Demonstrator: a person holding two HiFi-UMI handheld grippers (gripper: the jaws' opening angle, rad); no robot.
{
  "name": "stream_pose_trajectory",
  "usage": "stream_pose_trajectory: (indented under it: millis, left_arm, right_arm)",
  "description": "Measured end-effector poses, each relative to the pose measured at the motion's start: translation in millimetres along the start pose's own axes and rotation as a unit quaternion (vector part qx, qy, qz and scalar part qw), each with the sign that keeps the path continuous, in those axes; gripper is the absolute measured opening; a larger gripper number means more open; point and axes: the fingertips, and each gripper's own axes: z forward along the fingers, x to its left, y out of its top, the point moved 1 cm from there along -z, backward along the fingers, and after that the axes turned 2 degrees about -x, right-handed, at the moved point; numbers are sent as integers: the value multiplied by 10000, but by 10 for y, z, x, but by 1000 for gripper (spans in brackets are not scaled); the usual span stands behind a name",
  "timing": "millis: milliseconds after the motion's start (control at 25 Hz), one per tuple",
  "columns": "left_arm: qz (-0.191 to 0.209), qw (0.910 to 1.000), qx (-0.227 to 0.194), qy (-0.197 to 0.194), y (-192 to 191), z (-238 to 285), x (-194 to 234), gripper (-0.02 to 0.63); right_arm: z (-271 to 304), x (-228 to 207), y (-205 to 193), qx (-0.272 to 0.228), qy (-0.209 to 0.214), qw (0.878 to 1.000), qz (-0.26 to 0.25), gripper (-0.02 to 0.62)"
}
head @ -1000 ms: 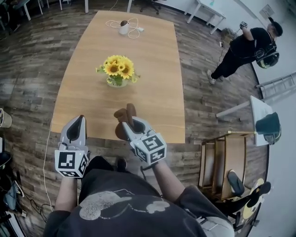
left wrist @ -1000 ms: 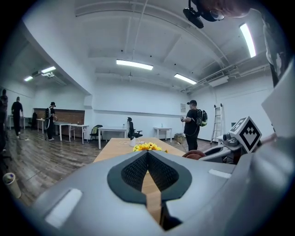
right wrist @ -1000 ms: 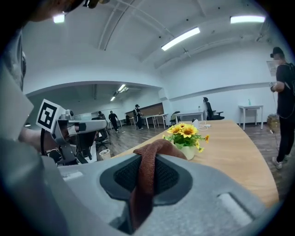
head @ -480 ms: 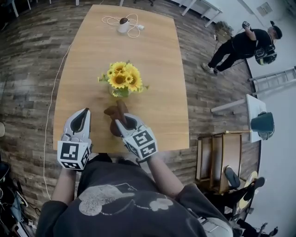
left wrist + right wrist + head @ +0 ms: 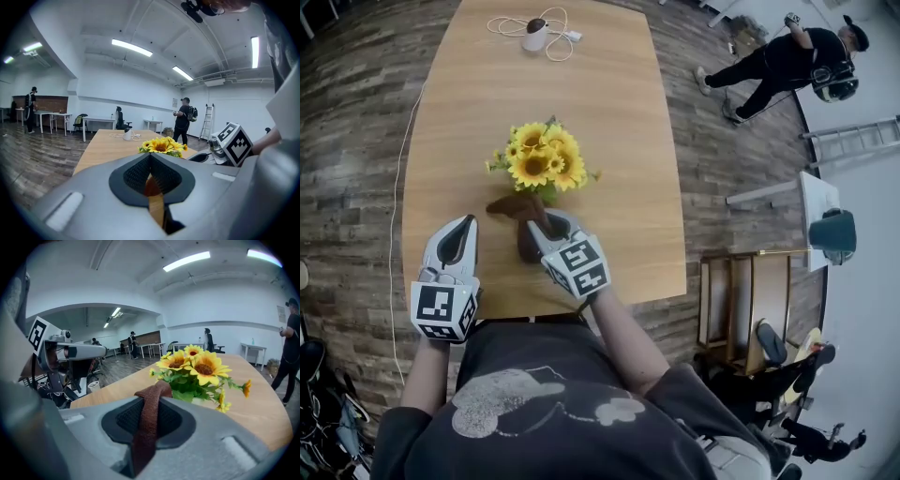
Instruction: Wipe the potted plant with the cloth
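Observation:
A potted bunch of yellow sunflowers (image 5: 538,166) stands mid-table, also seen as sunflowers (image 5: 194,364) close ahead in the right gripper view. My right gripper (image 5: 546,223) is shut on a brown cloth (image 5: 517,208), whose free end reaches up to the plant's near side. The cloth (image 5: 149,416) runs as a strip through the closed jaws. My left gripper (image 5: 463,228) hovers over the table's near edge, left of the plant, shut with nothing in it. The left gripper view shows its jaws meeting, with the sunflowers (image 5: 161,146) beyond.
The wooden table (image 5: 619,141) stretches away; a white device with a coiled cable (image 5: 534,36) lies at its far end. A person (image 5: 778,61) stands on the floor at the right. A wooden rack (image 5: 750,309) stands right of the table's near corner.
Both grippers have moved forward over the table toward the plant. The cloth in the right gripper has come up against the plant's near side.

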Motion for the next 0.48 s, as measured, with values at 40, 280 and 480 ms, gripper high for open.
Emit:
stream_pose_trajectory:
  millis: [40,280,480]
  left_arm:
    - [7,10000,3,40,4,29,19,18]
    - [257,9993,261,-90,-114,325,-82,18]
    - [423,9978,500,-139,-308,618,-193,19]
  right_arm:
    - [45,-39,-16,25,32,10000,6,49]
    - [171,-245,-198,260,201,9995,14,51]
    - [168,-444,-324,300,209,9993,98,51]
